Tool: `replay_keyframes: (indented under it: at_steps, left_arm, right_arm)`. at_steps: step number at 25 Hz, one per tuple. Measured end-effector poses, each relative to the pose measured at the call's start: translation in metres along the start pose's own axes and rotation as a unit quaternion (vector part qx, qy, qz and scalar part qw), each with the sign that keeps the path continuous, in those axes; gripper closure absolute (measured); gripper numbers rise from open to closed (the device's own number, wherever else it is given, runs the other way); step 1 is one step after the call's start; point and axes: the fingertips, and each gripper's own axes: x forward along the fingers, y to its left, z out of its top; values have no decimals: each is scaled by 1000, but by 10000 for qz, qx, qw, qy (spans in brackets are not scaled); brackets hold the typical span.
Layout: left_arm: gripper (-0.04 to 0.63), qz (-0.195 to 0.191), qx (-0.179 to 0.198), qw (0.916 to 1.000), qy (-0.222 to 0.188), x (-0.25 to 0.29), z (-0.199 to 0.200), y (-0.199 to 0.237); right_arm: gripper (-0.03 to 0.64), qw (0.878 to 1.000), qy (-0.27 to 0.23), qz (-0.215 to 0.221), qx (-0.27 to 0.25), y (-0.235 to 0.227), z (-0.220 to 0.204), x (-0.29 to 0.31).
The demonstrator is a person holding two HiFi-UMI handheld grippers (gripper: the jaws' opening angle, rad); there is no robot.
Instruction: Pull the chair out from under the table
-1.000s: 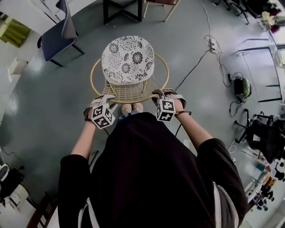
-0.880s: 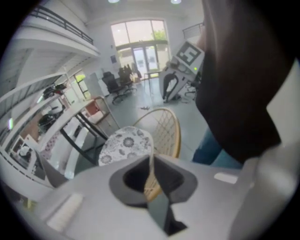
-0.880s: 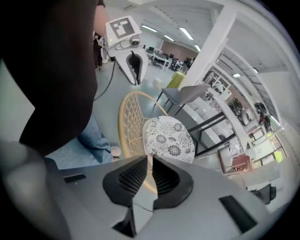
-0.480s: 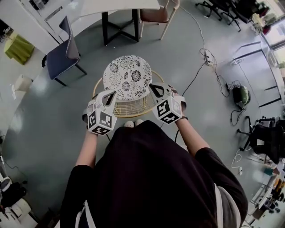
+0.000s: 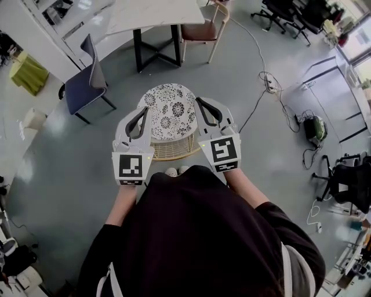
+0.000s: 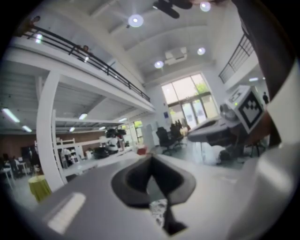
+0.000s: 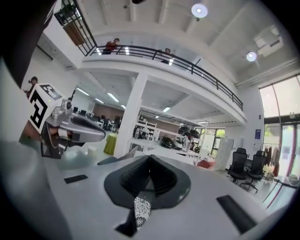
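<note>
The chair (image 5: 169, 113) has a round floral cushion and a gold wire frame. It stands on the grey floor in front of my feet, apart from the white table (image 5: 153, 14). My left gripper (image 5: 143, 111) and right gripper (image 5: 199, 101) hang in the air above the chair's near sides, pointing nearly level, both shut with nothing in them. In the left gripper view the jaws (image 6: 150, 161) meet, and a sliver of cushion (image 6: 157, 209) shows below them. The right gripper view shows the same: shut jaws (image 7: 150, 159) over a strip of cushion (image 7: 140, 211).
A blue chair (image 5: 86, 78) stands at the left and a wooden chair (image 5: 203, 28) by the table at the back. A cable and power strip (image 5: 268, 81) lie on the floor at the right. Black office chairs (image 5: 284, 8) and gear line the right side.
Both grippers let go of the chair's back rim, shut, and rose well above the chair while tipping from pointing down towards level. The chair stays in place.
</note>
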Motion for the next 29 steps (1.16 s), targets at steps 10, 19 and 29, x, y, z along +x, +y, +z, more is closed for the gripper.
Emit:
replay_keyframes:
  at_steps: [10, 19, 29]
  left_arm:
    - [586, 441, -381, 9975, -401, -7, 25, 7]
    - [588, 497, -406, 9976, -267, -5, 7, 12]
    - [588, 521, -378, 9977, -214, 3, 4, 13]
  right_arm:
    - [595, 9979, -463, -240, 379, -4, 27, -11]
    - [595, 9976, -406, -282, 480, -2, 18, -5]
    - [595, 9980, -355, -281, 432, -2, 10, 1]
